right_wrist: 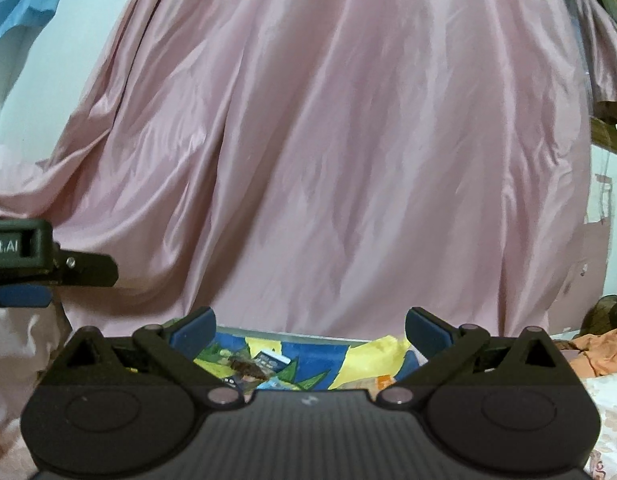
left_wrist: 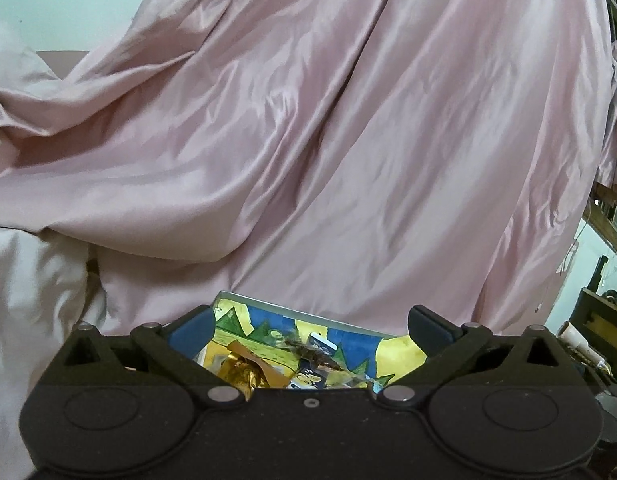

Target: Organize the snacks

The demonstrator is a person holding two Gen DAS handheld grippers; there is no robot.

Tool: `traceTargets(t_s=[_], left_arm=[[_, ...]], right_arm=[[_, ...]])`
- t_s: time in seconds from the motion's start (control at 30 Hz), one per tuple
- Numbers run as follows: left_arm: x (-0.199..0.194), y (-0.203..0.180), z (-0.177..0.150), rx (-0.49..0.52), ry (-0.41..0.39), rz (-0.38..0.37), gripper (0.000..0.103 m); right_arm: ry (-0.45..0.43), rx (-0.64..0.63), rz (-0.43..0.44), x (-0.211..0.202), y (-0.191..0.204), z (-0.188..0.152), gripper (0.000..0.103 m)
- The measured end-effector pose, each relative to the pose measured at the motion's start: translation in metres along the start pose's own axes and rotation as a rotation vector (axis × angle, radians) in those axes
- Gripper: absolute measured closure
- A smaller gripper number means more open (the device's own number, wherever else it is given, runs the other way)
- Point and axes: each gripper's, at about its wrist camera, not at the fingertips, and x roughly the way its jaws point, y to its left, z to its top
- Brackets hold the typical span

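Left gripper: jaws spread wide, nothing between the blue pads, no contact with anything. Below and just beyond the jaws sits the snack box, a shallow container with a pale rim and a blue, yellow and green cartoon lining. Inside it, seen through the gap between the jaws: a gold foil wrapper near the left pad, a dark brown snack piece about centre, and a small blue-and-white packet just behind it. Pink satin cloth fills everything ahead of the jaws.

Right gripper: jaws also wide apart, empty, pads clear of everything. The same snack box lies below the gap between its jaws; the brown snack piece is nearer the left pad, the blue-and-white packet is beside it, and a yellow bag is toward the right pad. The left gripper's black body shows at the far left edge, level with this one's fingers and well apart from them. Pink cloth hangs behind. Orange fabric is off past the right finger.
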Motion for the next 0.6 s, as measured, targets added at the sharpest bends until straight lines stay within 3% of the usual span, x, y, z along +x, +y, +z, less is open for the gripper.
traceTargets(t_s=[0.6], left_arm=[[-0.054,-0.012,-0.025,0.069,0.023,0.074,0.001]], right_arm=[[-0.024,0.040,-0.024,-0.062,-0.017,0.003,0.000]])
